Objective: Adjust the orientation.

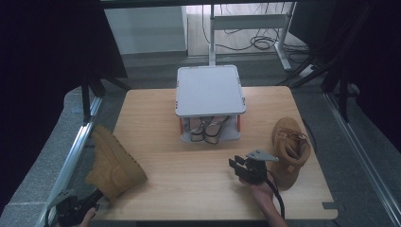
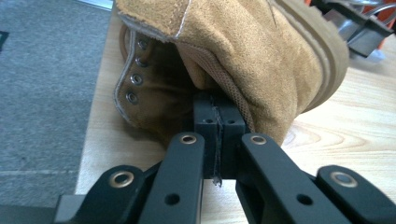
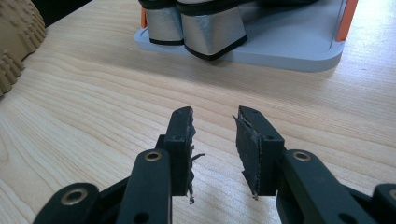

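A tan suede boot (image 1: pixel 111 163) lies tilted at the table's front left corner, its sole toward the table's middle. My left gripper (image 1: pixel 94 196) reaches it from below and to the left. In the left gripper view the jaws are pressed together on the padded collar of this boot (image 2: pixel 243 51), beside its lace eyelets; the left gripper (image 2: pixel 218 119) is shut on it. A second tan boot (image 1: pixel 288 149) stands at the right side. Left of that boot, my right gripper (image 1: pixel 238 164) hovers over bare wood. In its own view the right gripper (image 3: pixel 214 135) is open, with nothing between the pads.
A grey two-tier shoe rack (image 1: pixel 210 90) with orange posts stands at the table's far middle. Silver heeled sandals (image 1: pixel 208 130) sit on its lower shelf (image 3: pixel 299 46), straight ahead of my right gripper. The held boot's ridged sole (image 3: pixel 16 42) edges in at left.
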The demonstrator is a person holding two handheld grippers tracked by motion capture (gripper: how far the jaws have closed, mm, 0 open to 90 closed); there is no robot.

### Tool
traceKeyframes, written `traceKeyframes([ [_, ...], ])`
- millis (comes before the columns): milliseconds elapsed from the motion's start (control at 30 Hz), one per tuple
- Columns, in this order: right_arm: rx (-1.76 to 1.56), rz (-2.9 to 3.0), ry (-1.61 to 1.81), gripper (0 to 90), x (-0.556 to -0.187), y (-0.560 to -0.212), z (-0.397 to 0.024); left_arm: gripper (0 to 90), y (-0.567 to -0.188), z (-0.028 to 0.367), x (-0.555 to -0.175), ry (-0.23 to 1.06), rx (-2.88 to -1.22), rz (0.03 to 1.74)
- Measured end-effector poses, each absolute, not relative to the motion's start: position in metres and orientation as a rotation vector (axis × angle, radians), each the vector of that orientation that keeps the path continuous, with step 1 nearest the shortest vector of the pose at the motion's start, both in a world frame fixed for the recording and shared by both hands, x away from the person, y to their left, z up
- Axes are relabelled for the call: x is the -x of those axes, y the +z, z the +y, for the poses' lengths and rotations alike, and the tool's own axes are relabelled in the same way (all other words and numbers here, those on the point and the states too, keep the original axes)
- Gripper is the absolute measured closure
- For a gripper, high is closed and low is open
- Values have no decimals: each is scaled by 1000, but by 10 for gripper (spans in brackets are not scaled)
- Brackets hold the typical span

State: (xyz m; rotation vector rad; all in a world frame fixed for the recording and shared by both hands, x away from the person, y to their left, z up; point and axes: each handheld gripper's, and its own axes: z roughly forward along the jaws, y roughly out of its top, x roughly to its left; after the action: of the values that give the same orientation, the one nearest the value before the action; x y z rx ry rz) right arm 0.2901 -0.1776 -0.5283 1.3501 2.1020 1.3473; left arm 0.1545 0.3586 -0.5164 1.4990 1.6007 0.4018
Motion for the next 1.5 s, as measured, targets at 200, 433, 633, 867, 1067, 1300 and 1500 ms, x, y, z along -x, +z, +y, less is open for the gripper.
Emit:
traceKeyframes([
  [200, -1346, 2105, 1342, 659, -288, -528, -177, 892, -511, 355, -161, 394, -1505, 1577],
  [433, -1362, 2094, 1340, 659, -287, -529, -181, 892, -508, 349, -170, 379, -1494, 1544],
  [633, -1357, 2099, 1334, 659, -287, -530, -179, 892, -500, 343, -178, 382, -1505, 1506],
  [867, -1352, 2103, 1331, 659, -287, -531, -178, 892, -492, 332, -191, 387, -1515, 1470],
  [1067, -1358, 2092, 1335, 659, -288, -530, -181, 891, -484, 317, -211, 382, -1527, 1430],
  [1300, -1353, 2097, 1317, 653, -287, -531, -180, 891, -453, 274, -262, 409, -1620, 1340],
  [1500, -1361, 2091, 1307, 653, -286, -532, -184, 891, -442, 247, -291, 397, -1682, 1313],
])
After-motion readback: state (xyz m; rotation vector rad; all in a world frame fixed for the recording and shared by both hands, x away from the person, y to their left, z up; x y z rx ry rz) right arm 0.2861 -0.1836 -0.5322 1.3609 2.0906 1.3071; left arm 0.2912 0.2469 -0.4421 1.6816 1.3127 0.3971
